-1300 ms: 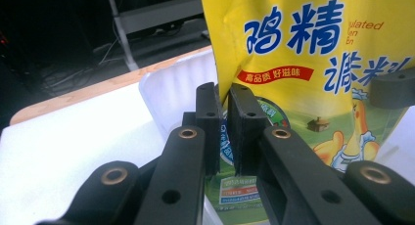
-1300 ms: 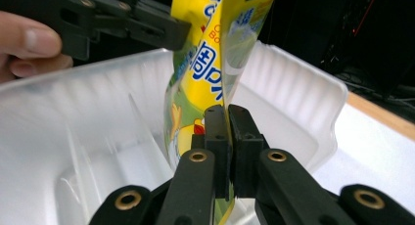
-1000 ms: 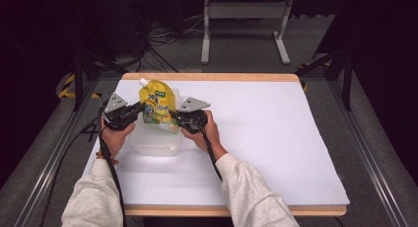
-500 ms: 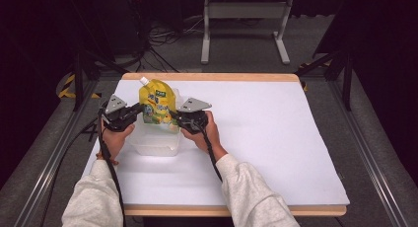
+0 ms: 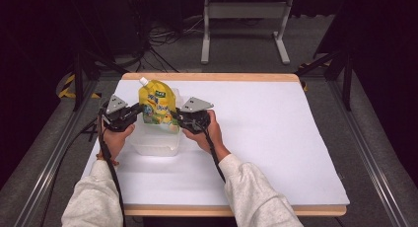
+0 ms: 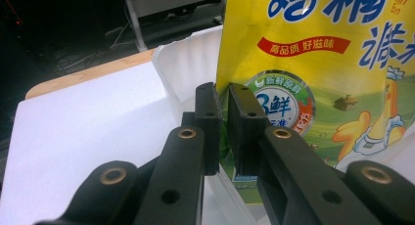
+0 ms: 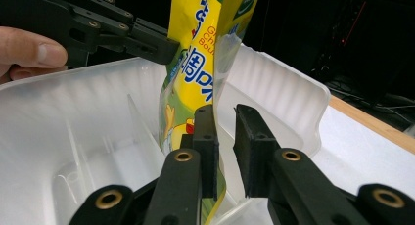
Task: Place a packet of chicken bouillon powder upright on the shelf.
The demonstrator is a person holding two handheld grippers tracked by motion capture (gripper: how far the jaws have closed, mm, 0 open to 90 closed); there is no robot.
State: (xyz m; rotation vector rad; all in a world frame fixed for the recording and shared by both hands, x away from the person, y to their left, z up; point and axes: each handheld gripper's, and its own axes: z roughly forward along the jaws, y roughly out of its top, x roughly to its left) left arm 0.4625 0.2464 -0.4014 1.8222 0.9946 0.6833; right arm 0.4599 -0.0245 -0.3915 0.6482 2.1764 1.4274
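Note:
A yellow printed pouch (image 5: 157,104) with a white spout stands upright in a clear plastic container (image 5: 154,147) on the table's left side. My left gripper (image 5: 142,108) is shut on the pouch's left edge; in the left gripper view the pads (image 6: 210,112) pinch the pouch (image 6: 318,63) edge over the container (image 6: 188,73). My right gripper (image 5: 173,116) is at the pouch's right edge. Its jaws have just been opening: in the right gripper view (image 7: 226,115) the pouch (image 7: 195,68) edge lies against one pad, with a gap to the other.
A white sheet (image 5: 276,138) covers the wooden table, with free room to the right of the container. The container's far wall (image 7: 279,88) rises behind the pouch. A grey metal stand (image 5: 244,19) and cables sit on the floor beyond the table.

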